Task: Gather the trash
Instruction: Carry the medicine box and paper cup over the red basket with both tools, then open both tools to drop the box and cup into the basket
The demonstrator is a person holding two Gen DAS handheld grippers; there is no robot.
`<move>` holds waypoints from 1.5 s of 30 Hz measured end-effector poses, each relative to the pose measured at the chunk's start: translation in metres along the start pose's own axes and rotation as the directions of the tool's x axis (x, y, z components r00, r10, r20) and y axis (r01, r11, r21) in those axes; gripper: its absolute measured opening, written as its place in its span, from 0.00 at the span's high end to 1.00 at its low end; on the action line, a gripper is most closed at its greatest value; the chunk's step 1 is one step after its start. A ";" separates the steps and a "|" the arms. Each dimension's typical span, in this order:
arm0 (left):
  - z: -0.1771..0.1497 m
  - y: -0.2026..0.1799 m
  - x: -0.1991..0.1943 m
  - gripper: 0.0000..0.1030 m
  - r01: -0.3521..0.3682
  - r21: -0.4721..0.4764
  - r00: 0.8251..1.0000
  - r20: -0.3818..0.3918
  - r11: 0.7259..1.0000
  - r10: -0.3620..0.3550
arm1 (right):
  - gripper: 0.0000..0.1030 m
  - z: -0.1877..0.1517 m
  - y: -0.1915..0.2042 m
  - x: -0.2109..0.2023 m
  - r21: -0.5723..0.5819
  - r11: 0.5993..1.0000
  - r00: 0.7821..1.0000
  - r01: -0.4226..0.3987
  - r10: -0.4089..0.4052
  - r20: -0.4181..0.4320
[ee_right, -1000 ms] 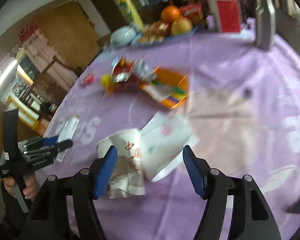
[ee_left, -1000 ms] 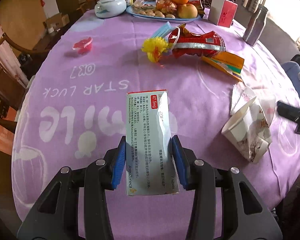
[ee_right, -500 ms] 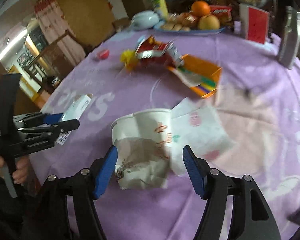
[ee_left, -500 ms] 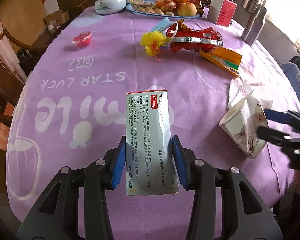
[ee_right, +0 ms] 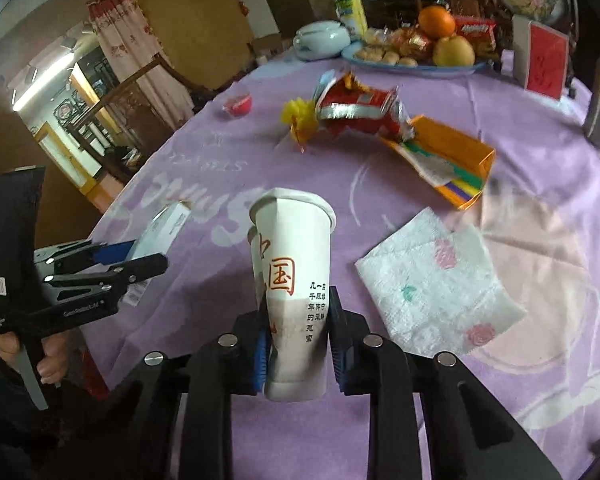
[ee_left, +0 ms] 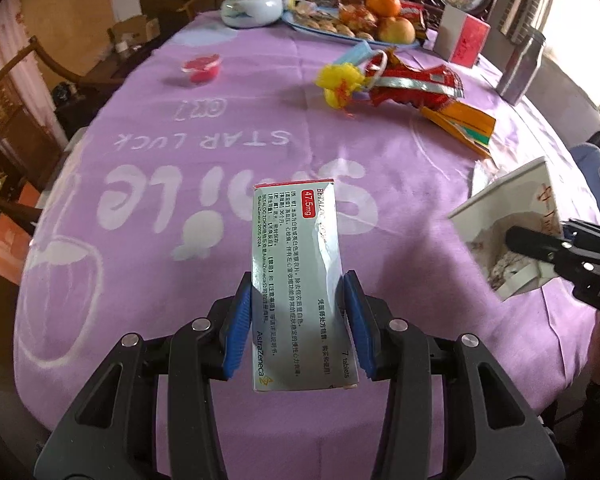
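My left gripper (ee_left: 298, 320) is shut on a pale green medicine box (ee_left: 296, 272), held above the purple tablecloth (ee_left: 180, 200). My right gripper (ee_right: 298, 340) has its jaws closing on a crushed white paper cup (ee_right: 292, 264) with red characters; the blue pads press its lower sides and the cup is lifted off the cloth. From the left wrist view the cup (ee_left: 508, 216) and right gripper (ee_left: 556, 246) show at the right edge. From the right wrist view the left gripper (ee_right: 140, 258) with the box (ee_right: 160, 228) shows at the left, a hand on its handle.
A white floral napkin (ee_right: 440, 276) lies right of the cup. Farther back lie an orange box (ee_right: 444, 156), a red snack wrapper (ee_right: 360, 108), a yellow wrapper (ee_right: 298, 116) and a small red jelly cup (ee_right: 238, 104). A fruit plate (ee_right: 412, 66), white pot (ee_right: 320, 40), red card and metal flask stand at the far edge.
The right gripper closed on the crushed paper cup and lifted it upright off the cloth; the napkin stayed on the table. The left gripper kept the medicine box and shifted slightly.
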State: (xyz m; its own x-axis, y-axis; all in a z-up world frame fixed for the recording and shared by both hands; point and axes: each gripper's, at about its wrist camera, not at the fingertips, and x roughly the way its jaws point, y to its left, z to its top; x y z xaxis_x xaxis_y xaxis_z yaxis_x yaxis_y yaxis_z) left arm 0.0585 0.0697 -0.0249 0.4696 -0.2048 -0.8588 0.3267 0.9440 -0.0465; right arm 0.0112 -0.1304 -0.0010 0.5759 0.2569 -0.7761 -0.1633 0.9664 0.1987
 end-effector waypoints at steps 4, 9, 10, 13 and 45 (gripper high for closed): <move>-0.013 0.013 -0.019 0.57 -0.035 -0.045 0.998 0.041 0.998 0.037 | 0.75 -0.001 0.019 0.000 -0.064 0.992 0.994 0.106 -0.106 0.006; -0.043 0.048 -0.051 0.57 -0.061 -0.167 0.994 0.082 0.984 0.076 | 0.75 0.000 0.069 -0.015 -0.156 0.987 0.998 0.021 -0.012 0.063; -0.050 0.056 -0.060 0.57 -0.074 -0.191 0.991 0.095 0.979 0.093 | 0.75 0.000 0.084 -0.016 -0.186 0.983 0.998 -0.006 0.018 0.064; -0.082 0.083 -0.091 0.57 -0.111 -0.271 0.980 0.130 0.956 0.151 | 0.75 0.000 0.129 -0.012 -0.267 0.960 0.994 -0.085 0.101 0.050; -0.384 0.319 -0.049 0.55 -0.359 -0.754 0.932 -0.318 0.550 0.173 | 0.71 -0.149 0.501 0.218 -0.530 0.683 0.810 -0.503 0.159 -0.564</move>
State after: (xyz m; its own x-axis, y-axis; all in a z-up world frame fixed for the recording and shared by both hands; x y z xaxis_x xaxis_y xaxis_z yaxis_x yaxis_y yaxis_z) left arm -0.1751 0.4798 -0.1939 0.2332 0.0543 -0.9709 -0.6072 0.7880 -0.1018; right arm -0.0644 0.4079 -0.1604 -0.0112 0.3549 -0.9348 -0.8257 0.5239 0.2088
